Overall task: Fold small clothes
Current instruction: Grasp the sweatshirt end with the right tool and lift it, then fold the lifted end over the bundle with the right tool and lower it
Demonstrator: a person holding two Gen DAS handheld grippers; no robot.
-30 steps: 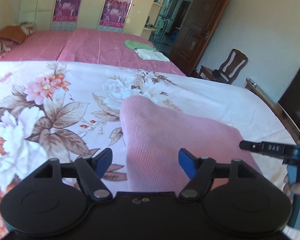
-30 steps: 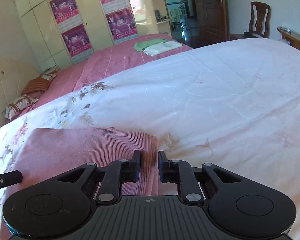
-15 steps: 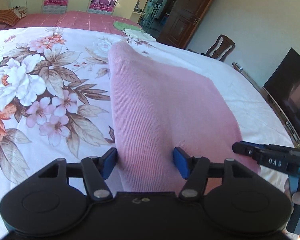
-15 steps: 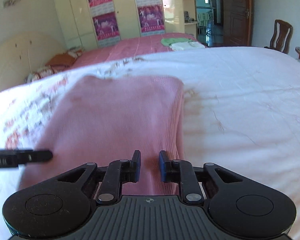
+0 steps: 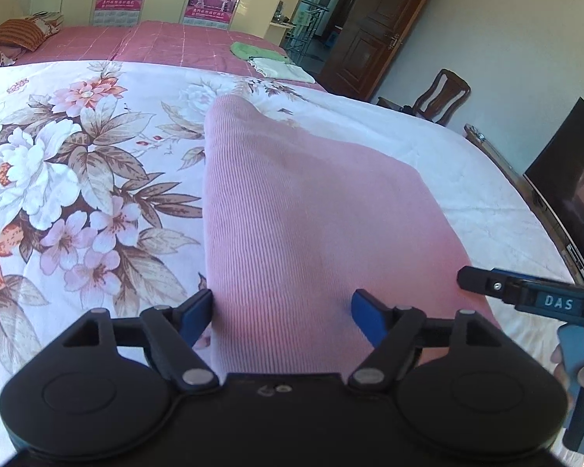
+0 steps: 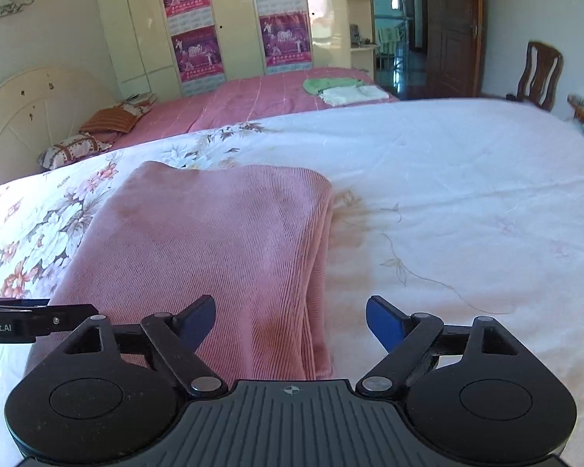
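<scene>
A pink ribbed garment point(image 5: 303, 218) lies folded on the floral bedspread point(image 5: 78, 179); it also shows in the right wrist view point(image 6: 214, 249). My left gripper point(image 5: 282, 311) is open, its blue fingertips straddling the garment's near left edge. My right gripper point(image 6: 292, 321) is open over the garment's near right edge, where stacked layers show. Neither holds cloth. The right gripper's finger point(image 5: 525, 292) shows at the right of the left wrist view; the left gripper's finger point(image 6: 31, 317) shows at the left of the right wrist view.
A second bed with a pink cover point(image 6: 253, 101) stands behind, carrying folded green cloth point(image 6: 327, 85) and white cloth point(image 6: 354, 94). Pillows point(image 6: 97, 128) lie by its headboard. A wooden chair point(image 6: 539, 72) and a door point(image 6: 451, 27) are at the far right. A dark screen point(image 5: 568, 194) stands right.
My right gripper has opened and let go of the garment's edge. The garment, lifted half a second ago, now rests flat on the bed. My left gripper stayed open and drew back slightly.
</scene>
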